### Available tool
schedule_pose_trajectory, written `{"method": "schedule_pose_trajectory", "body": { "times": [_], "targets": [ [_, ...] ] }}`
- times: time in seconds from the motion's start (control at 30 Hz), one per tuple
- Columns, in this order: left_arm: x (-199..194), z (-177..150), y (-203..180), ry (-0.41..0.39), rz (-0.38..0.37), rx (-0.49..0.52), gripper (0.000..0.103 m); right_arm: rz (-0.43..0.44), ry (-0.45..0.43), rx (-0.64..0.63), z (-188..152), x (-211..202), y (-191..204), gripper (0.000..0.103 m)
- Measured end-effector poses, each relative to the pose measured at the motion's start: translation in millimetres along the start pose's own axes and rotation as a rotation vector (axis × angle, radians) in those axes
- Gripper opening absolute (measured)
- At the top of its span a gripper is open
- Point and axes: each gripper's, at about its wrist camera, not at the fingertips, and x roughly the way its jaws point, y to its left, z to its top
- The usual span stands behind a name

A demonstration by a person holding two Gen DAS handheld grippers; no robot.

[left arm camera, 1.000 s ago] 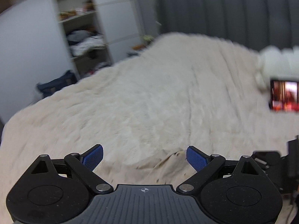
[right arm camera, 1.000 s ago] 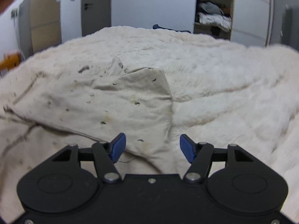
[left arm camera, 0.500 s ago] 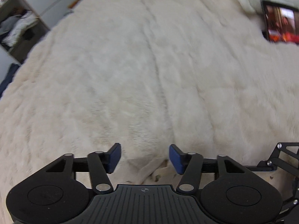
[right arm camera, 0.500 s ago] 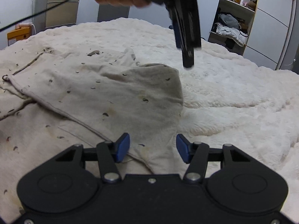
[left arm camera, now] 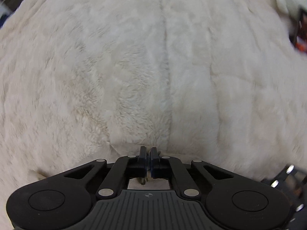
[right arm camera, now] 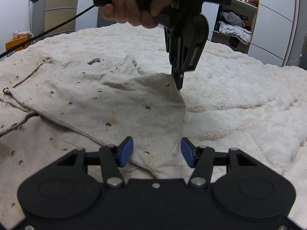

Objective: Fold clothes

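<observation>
On the fluffy white blanket (right arm camera: 239,88) lies a cream garment (right arm camera: 107,103) with small dark markings, its long axis running from about eight o'clock up toward two o'clock in the right wrist view, one folded corner pointing to two o'clock. At that corner the left gripper (right arm camera: 178,85), held from above by a hand (right arm camera: 134,7) and aimed steeply down, has its jaws closed on the cloth edge (a sliver of fabric shows between the pads in its own view). Nearer the camera, at six o'clock, the right gripper (right arm camera: 156,152) has its blue pads (right arm camera: 125,151) apart and closing, with a lower corner of the garment between them, not visibly pinched.
</observation>
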Motion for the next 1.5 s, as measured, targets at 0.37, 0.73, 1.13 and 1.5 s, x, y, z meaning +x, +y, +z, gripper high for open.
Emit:
{"method": "schedule_pose_trajectory", "body": {
  "times": [0.37, 0.73, 1.13, 1.5],
  "targets": [
    [-32, -4, 85, -0.195, -0.252, -0.457, 0.0, 0.035, 0.127, 0.012, -14, 7, -6, 0.02],
    [-38, -21, 105, -0.306, -0.193, -0.572, 0.041, 0.085, 0.179, 0.117, -21, -16, -33, 0.02],
    [-144, -207, 77, -0.438, -0.171, -0.531, 0.049, 0.077, 0.176, 0.193, -25, -29, -53, 0.027],
    [-306, -479, 14, -0.492, 0.247, -0.422, 0.08, 0.206, 0.068, 0.266, -18, -90, -41, 0.033]
  ]
}}
